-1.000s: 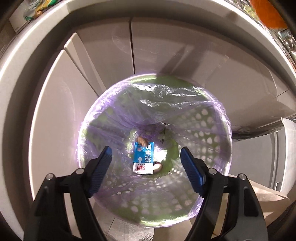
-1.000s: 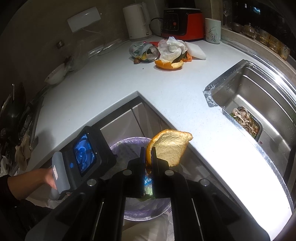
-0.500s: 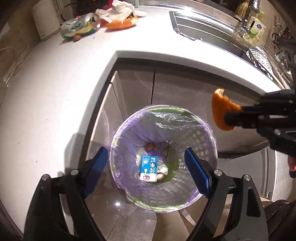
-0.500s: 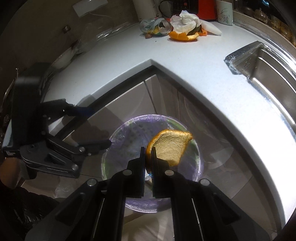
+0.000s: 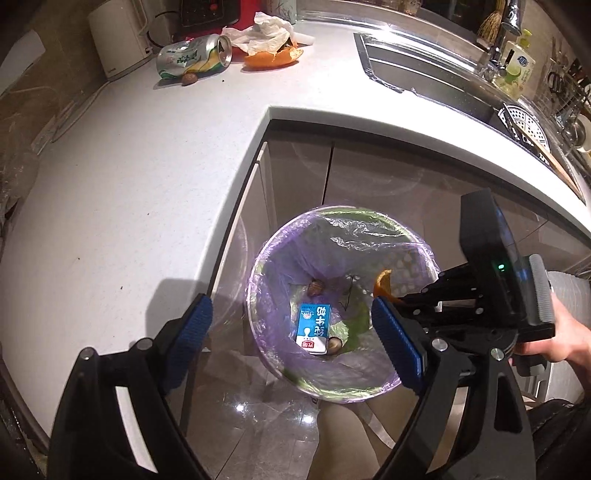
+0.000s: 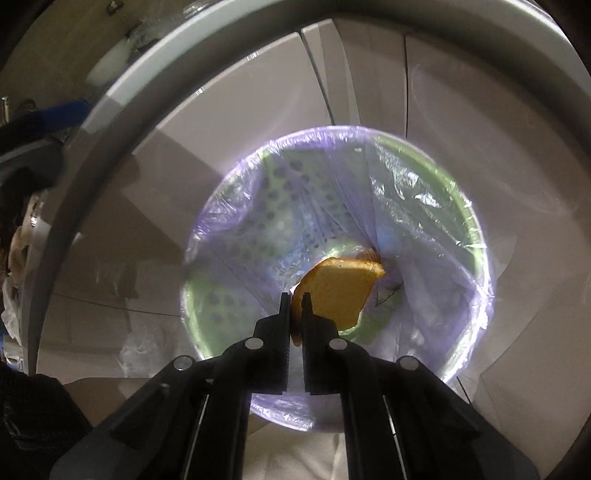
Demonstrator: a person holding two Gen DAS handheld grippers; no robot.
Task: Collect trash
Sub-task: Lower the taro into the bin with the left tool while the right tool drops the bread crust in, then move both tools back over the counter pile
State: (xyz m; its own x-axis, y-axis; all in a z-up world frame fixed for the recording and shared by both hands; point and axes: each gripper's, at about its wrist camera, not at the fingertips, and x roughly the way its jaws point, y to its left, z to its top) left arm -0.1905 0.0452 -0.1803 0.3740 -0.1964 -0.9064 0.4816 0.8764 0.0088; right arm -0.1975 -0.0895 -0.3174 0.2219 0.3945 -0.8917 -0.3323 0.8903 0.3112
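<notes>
One orange peel (image 6: 338, 291) pinched in my right gripper (image 6: 295, 299) over the bin (image 6: 476, 236), left gripper (image 5: 291, 325) spread wide; releasing off-centre could drop it on the floor.

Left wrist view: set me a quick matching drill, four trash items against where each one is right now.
Items:
1. can
2. blue carton
3. orange peel
4. tissue

Places:
A. clamped in the right tool, above the bin
B. on its side on the counter, by a nut
C. bottom of the bin
D. crumpled on the counter, over another peel

Pairs: 1-B, 2-C, 3-A, 4-D
</notes>
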